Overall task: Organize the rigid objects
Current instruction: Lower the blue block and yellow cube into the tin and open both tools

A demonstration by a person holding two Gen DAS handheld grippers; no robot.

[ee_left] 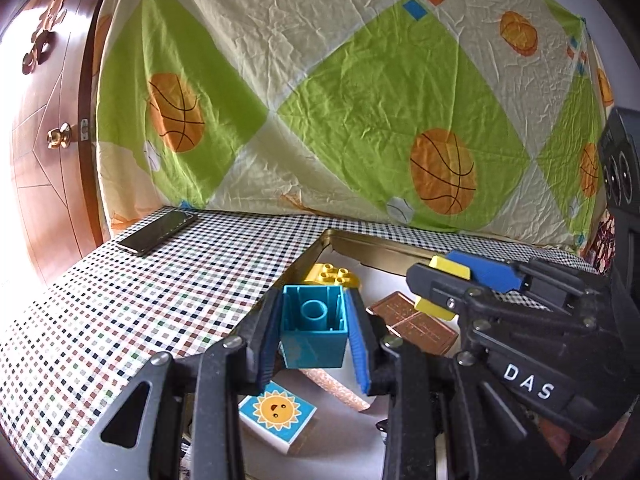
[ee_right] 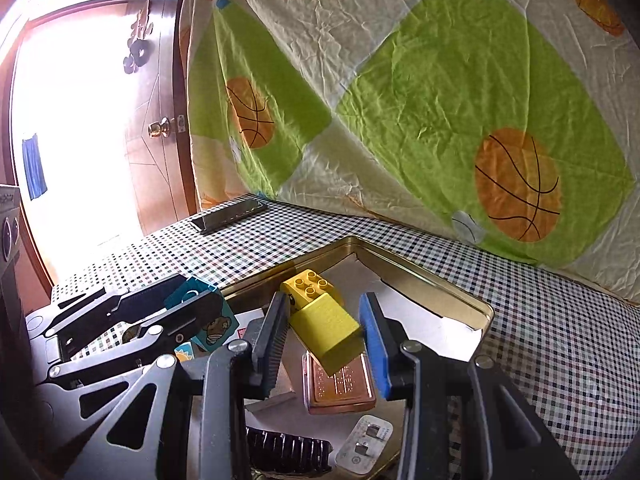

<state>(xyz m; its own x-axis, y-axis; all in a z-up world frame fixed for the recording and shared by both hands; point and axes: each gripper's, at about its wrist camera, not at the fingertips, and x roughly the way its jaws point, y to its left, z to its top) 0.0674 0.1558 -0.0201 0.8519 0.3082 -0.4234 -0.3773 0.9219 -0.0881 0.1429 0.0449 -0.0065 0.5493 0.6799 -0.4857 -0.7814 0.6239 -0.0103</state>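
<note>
Overhead nothing shows, but behind the bench (ee_left: 120, 300) hangs a crumpled sheet (ee_left: 360, 80) in green and cream diamonds printed with orange basketballs, covering the whole back of the scene. To the left of it stands a brown wooden door (ee_left: 44, 160) with a brass knob (ee_left: 58, 138), and strong white daylight floods in beside it in the right wrist view. A small-checked cloth covers the bench, and a dark phone (ee_left: 158, 232) lies flat near its far left corner, well apart from the rest. A shallow gold tin tray (ee_right: 452, 280) sits on the cloth, lined with white paper. The left tongs (ee_left: 312, 332) are clamped on a teal block (ee_left: 314, 328), hollow underside facing the camera, held above the tray's near edge. The right tongs (ee_right: 324, 340) are clamped on a yellow block (ee_right: 324, 328), tilted, over the tray. Lying in the tray are a yellow studded brick (ee_left: 330, 274), a copper-coloured bar (ee_right: 340, 384), a sun-printed tile (ee_left: 278, 412), a white plug (ee_right: 364, 444) and a black ridged piece (ee_right: 288, 452).
</note>
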